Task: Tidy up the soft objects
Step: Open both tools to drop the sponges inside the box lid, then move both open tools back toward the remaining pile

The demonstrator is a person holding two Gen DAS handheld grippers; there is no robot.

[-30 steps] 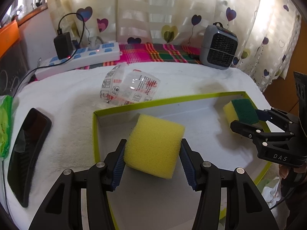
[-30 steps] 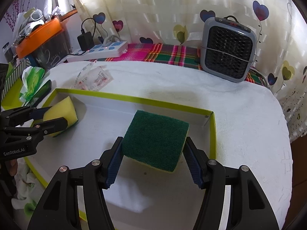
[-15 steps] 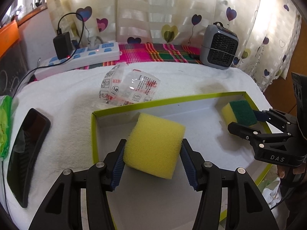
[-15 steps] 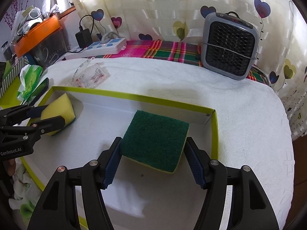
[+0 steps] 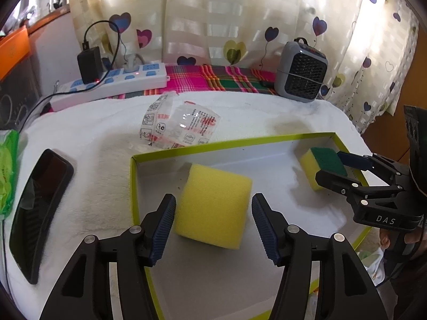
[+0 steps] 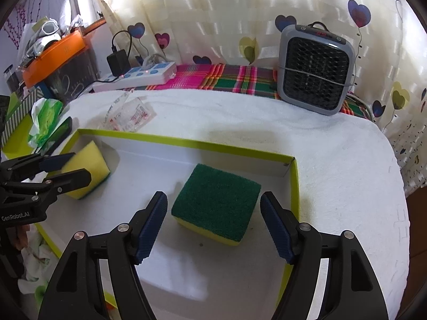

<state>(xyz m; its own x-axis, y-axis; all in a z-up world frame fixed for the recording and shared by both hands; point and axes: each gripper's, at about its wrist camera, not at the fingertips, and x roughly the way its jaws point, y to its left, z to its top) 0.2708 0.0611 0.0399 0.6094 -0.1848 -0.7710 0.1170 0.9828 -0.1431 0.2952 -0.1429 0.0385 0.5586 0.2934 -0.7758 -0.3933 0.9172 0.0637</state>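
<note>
Box [image 5: 213, 148]: green-rimmed, white floor, on white towel [image 5: 93, 186].
Yellow sponge [image 5: 213, 208]: on box floor, left end.
Left gripper [image 5: 213, 224]: spread, pads clear of yellow sponge.
Green-topped sponge [image 6: 216, 205]: on box floor, right end.
Right gripper [image 6: 213, 224]: spread, straddling green-topped sponge without contact.

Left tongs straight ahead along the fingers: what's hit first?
The yellow sponge, lying in the gap between the open left tongs. Beyond it, likely the box's far wall; depth is unclear.
</note>
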